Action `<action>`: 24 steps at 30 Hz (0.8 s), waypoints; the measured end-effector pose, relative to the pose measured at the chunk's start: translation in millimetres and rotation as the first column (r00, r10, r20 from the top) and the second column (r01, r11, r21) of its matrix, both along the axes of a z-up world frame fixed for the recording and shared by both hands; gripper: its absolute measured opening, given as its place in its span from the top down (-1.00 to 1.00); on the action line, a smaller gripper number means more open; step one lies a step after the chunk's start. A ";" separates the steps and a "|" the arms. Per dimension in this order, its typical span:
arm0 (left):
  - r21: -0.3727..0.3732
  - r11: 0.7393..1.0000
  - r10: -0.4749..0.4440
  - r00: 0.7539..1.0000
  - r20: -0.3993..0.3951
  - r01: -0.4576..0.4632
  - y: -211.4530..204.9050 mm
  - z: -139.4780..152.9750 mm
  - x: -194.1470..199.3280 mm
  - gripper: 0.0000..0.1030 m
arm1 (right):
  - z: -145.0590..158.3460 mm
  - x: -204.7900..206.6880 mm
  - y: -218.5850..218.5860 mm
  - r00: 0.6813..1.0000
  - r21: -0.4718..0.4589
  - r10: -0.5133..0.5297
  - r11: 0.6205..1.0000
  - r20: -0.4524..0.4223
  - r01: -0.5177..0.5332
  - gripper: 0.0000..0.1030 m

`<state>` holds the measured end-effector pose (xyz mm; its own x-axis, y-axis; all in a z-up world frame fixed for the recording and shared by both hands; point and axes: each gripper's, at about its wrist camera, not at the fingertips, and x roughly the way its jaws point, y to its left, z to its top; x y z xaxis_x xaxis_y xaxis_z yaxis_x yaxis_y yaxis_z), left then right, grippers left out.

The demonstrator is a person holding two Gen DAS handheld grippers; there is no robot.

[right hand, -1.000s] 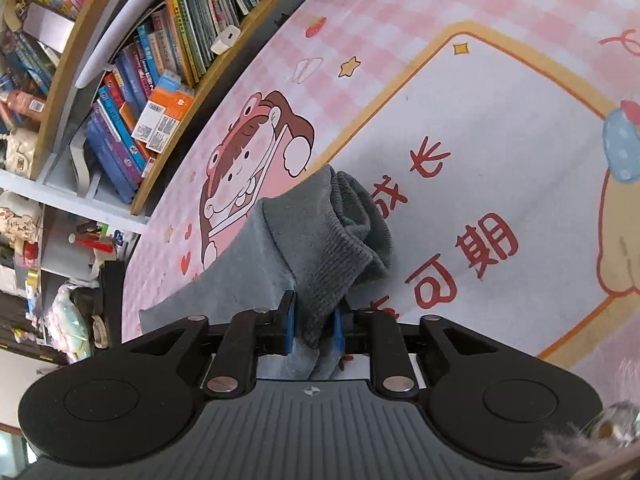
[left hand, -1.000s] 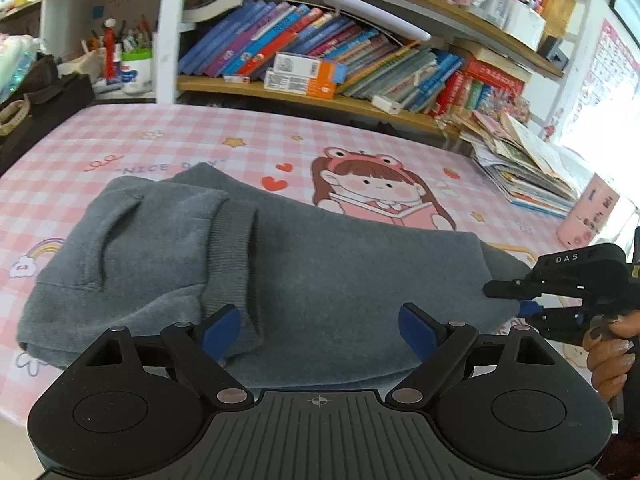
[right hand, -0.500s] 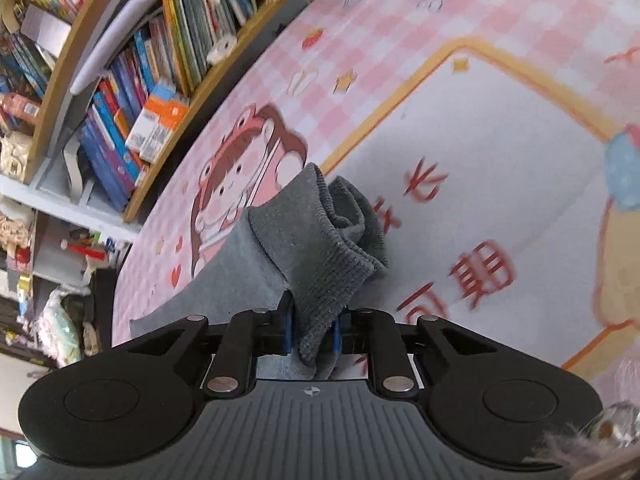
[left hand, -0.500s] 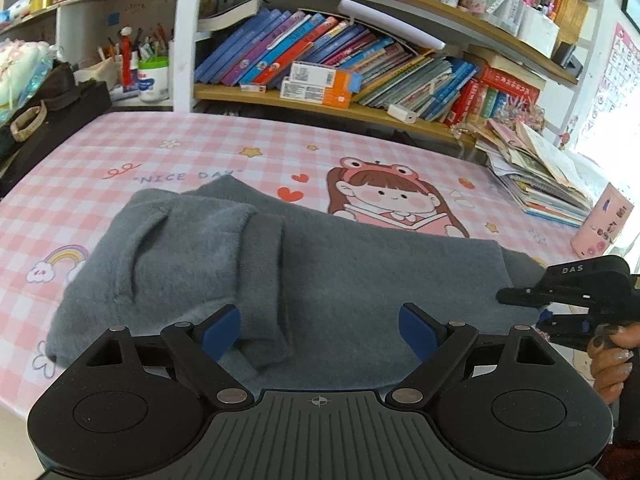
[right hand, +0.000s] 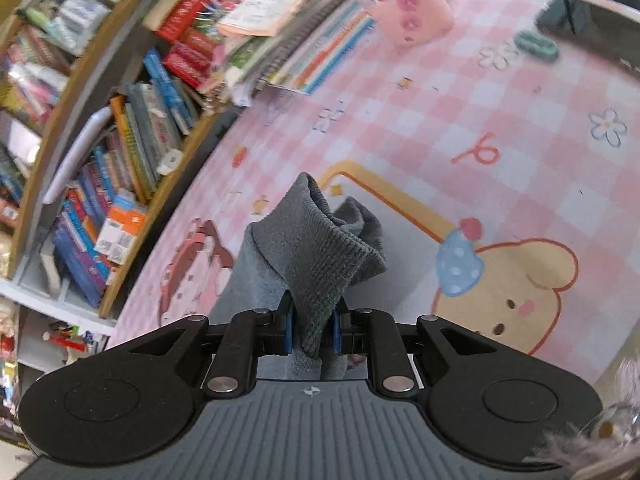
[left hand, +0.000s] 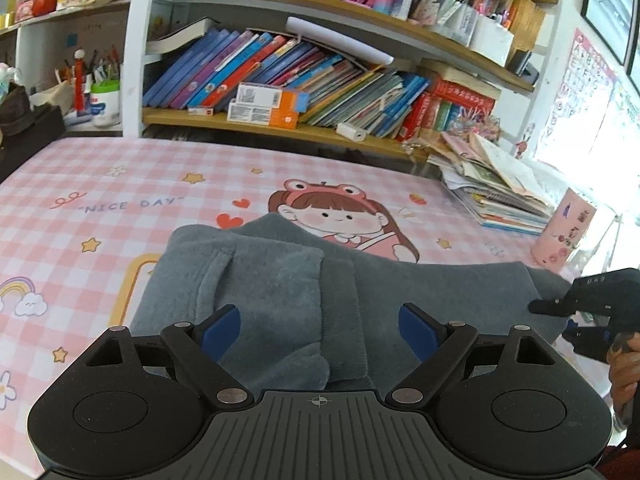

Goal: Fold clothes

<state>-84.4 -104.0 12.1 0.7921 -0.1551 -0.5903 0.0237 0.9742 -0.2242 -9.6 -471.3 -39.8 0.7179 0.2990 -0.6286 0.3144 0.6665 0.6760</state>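
Note:
A grey fleece garment [left hand: 420, 292] lies partly folded on the pink checked table cover [left hand: 100, 216], its ribbed band [left hand: 344, 304] and a pocketed flap folded over on the left. My left gripper [left hand: 320, 330] is open and empty, just above the garment's near edge. My right gripper [right hand: 312, 330] is shut on the garment's ribbed cuff [right hand: 320, 256] and holds it lifted off the table. The right gripper also shows in the left wrist view [left hand: 576, 312], at the garment's right end.
Bookshelves [left hand: 304, 92] stand along the table's far edge. A pile of papers and books [left hand: 496, 188] and a pink box [left hand: 564, 232] are at the back right. A teal hair clip [right hand: 536, 46] lies on the table far right.
The right gripper has lifted the cuff higher and swung with it. The left gripper has moved right along the garment and stayed open.

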 end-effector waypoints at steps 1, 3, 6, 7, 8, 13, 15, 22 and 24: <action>-0.001 1.000 -0.001 1.000 0.006 0.001 0.7 0.7 -0.7 -0.72 | 5.1 -0.9 2.2 1.000 -0.004 0.011 1.000 0.020 -0.011 0.69; -0.002 1.000 -0.003 1.000 0.019 0.003 2.3 2.3 -2.2 -0.72 | 16.1 -2.2 11.2 0.997 -0.013 0.039 0.999 0.066 -0.038 0.69; -0.012 1.000 0.004 0.999 0.040 -0.004 11.1 4.2 -5.0 -0.72 | 36.2 -5.6 26.9 0.985 -0.043 0.093 0.995 0.146 -0.087 0.69; -0.016 1.000 0.009 0.999 0.046 -0.008 14.8 4.6 -6.4 -0.72 | 42.9 -6.2 33.0 0.980 -0.054 0.110 0.993 0.169 -0.102 0.69; -0.020 1.000 0.013 0.999 0.049 -0.012 18.9 4.7 -7.4 -0.72 | 49.6 -6.9 39.2 0.973 -0.066 0.127 0.991 0.191 -0.117 0.69; -0.032 0.999 0.027 0.997 0.074 -0.025 45.8 8.2 -12.2 -0.72 | 78.6 -15.9 80.9 0.935 -0.137 0.214 0.974 0.284 -0.181 0.69; -0.036 0.999 0.029 0.995 0.095 -0.026 59.1 11.6 -13.9 -0.72 | 87.7 -19.4 98.8 0.920 -0.159 0.238 0.968 0.312 -0.197 0.69; -0.040 0.999 0.000 0.988 0.157 0.007 106.2 23.5 -16.6 -0.72 | 112.0 -32.4 168.2 0.872 -0.257 0.319 0.938 0.372 -0.233 0.69; -0.049 0.999 -0.004 0.987 0.161 0.012 120.8 24.7 -15.3 -0.72 | 115.9 -36.9 189.1 0.857 -0.290 0.349 0.924 0.380 -0.247 0.69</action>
